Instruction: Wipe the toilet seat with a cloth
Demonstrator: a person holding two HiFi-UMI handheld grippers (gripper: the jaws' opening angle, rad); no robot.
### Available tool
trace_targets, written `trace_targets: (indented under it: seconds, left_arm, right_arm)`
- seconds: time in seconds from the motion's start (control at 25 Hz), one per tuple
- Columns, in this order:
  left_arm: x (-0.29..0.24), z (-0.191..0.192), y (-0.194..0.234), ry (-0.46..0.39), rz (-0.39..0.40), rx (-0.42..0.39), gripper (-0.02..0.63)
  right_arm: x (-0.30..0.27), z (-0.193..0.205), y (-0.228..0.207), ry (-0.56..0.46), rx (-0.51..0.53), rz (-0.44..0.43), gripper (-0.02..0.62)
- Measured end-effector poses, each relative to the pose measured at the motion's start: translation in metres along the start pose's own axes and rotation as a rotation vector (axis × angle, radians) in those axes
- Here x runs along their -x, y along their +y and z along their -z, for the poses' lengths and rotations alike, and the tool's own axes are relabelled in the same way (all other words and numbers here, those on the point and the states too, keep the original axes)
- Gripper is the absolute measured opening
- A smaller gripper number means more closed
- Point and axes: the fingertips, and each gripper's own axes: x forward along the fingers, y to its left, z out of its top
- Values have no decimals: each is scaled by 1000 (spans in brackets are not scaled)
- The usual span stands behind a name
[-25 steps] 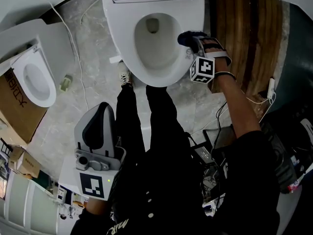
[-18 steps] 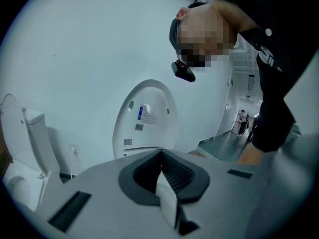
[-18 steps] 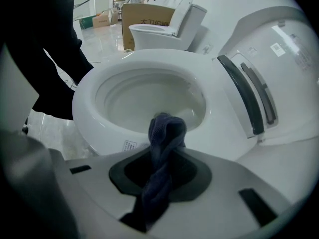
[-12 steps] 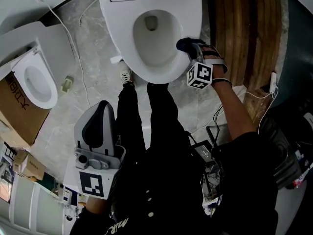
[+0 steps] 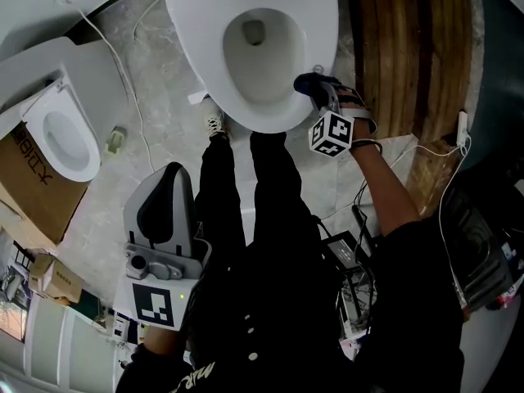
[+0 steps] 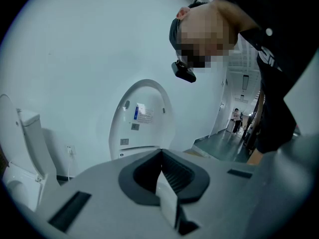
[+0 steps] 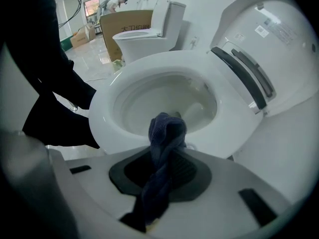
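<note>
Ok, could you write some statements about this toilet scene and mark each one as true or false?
1. The right gripper is shut on a dark blue cloth. True.
2. The left gripper is also at the toilet seat. False: it is held low near the person's body, away from the toilet, jaws together with nothing between them.
3. The toilet lid is down over the bowl. False: the lid stands raised and the bowl is open.
4. A second toilet stands on the floor to the person's left. True.
</note>
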Motion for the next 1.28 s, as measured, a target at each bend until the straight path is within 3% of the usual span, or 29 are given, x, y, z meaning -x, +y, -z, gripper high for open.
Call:
trace_targets:
  seconds: [0.64, 1.04, 1.28]
  left_arm:
    - [7, 6, 6, 9, 16, 3, 11]
    - [8, 10, 9, 11, 12, 10, 11]
    - [9, 11, 9, 13, 10, 13, 11]
  right_arm:
    - [10, -12, 63, -39, -262, -94, 83]
    - [13, -22, 89, -64, -267, -150, 83]
    - [16, -32, 109, -90, -218, -207, 83]
